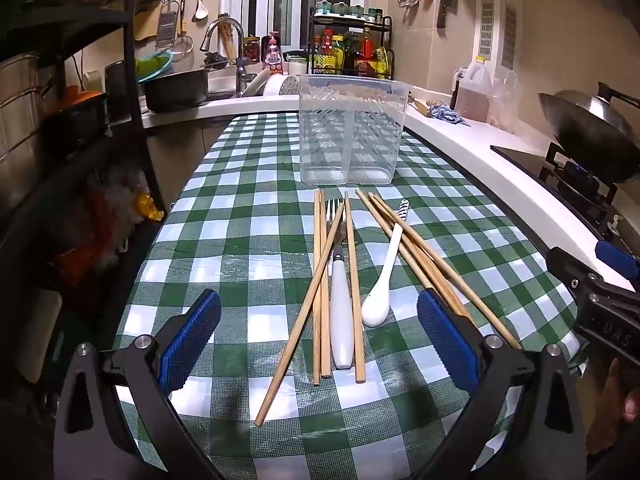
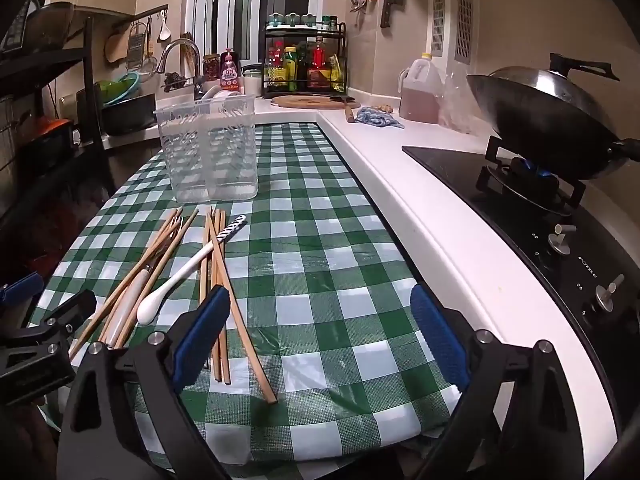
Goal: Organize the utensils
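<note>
Chopsticks [image 1: 320,292] mid-table [image 1: 256,184]; counter edge [image 2: 420,216] right.

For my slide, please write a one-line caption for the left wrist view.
Open left gripper above wooden chopsticks, a white-handled fork and a white spoon lying before an empty clear utensil holder.

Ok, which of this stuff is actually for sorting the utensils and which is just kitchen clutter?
For the job:
chopsticks
fork
white spoon
striped-handle utensil
clear divided holder
left gripper and right gripper, both open

Just lying about:
wok
oil jug
blue cloth
condiment rack
dark pot
</note>
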